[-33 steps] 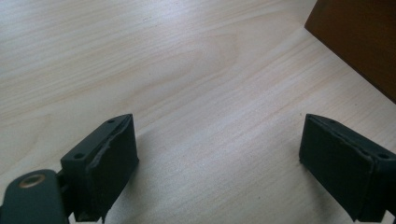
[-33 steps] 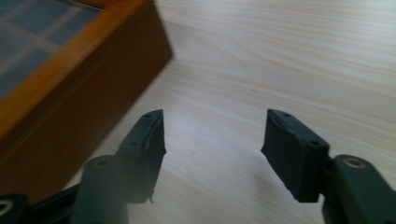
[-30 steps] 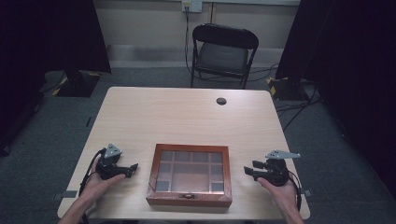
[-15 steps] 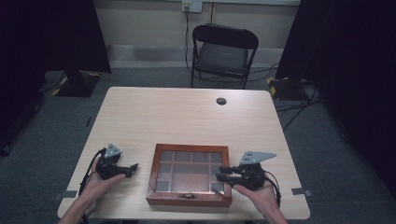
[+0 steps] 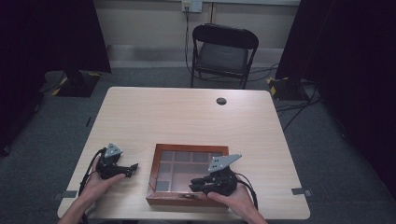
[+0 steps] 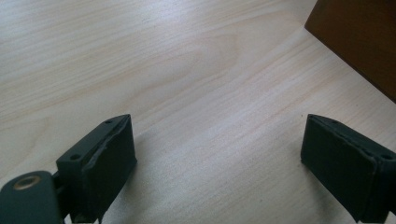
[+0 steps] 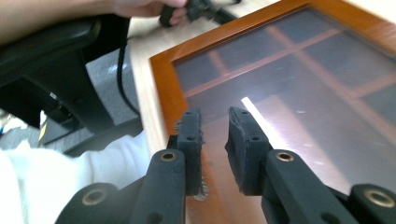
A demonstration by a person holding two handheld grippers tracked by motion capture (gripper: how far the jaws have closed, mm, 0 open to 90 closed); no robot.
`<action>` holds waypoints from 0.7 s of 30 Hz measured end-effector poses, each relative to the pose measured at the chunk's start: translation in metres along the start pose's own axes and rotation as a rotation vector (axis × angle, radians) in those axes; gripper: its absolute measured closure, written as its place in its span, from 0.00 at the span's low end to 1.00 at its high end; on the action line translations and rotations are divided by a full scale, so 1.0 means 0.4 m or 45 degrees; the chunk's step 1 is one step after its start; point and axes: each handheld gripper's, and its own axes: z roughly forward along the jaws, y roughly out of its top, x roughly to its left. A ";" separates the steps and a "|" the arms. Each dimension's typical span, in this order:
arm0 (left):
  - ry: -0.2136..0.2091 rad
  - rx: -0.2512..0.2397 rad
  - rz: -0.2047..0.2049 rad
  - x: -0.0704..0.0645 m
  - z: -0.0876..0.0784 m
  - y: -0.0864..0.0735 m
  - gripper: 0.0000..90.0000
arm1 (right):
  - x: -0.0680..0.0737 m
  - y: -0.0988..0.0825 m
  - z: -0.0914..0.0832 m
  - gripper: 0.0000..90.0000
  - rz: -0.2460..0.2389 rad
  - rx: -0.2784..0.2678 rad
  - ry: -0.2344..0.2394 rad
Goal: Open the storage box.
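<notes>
A shallow reddish-brown wooden box with a glass-paned lid (image 5: 187, 175) sits on the pale wood-grain tabletop (image 5: 187, 116) at its near edge, roughly centred between the person's two hands; dark dividers forming compartments show through the pane. Right hand-held gripper (image 5: 198, 185) is over the near right part of the lid, pointing toward the left side of the high view. In the right gripper view its jaws have just been closing and now stand nearly together — a narrow gap remains, nothing between them — just above the glass beside the near frame rail (image 7: 163, 93). Whether the pads touch the pane cannot be told. Left hand-held gripper (image 5: 132, 168) rests on the tabletop just left of the box, pointing at it; jaws spread wide, bare tabletop between the pads (image 6: 109, 156), a corner of the box at upper right of the left gripper view — apart from the jaws.
</notes>
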 end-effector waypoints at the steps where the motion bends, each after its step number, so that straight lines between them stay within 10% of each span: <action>1: 0.000 0.000 0.000 0.000 0.000 0.000 0.10 | 0.009 -0.003 0.012 0.85 -0.019 0.019 0.017; 21: 0.000 -0.002 -0.003 -0.001 0.000 0.000 0.10 | 0.025 -0.030 0.039 0.91 -0.081 0.066 0.051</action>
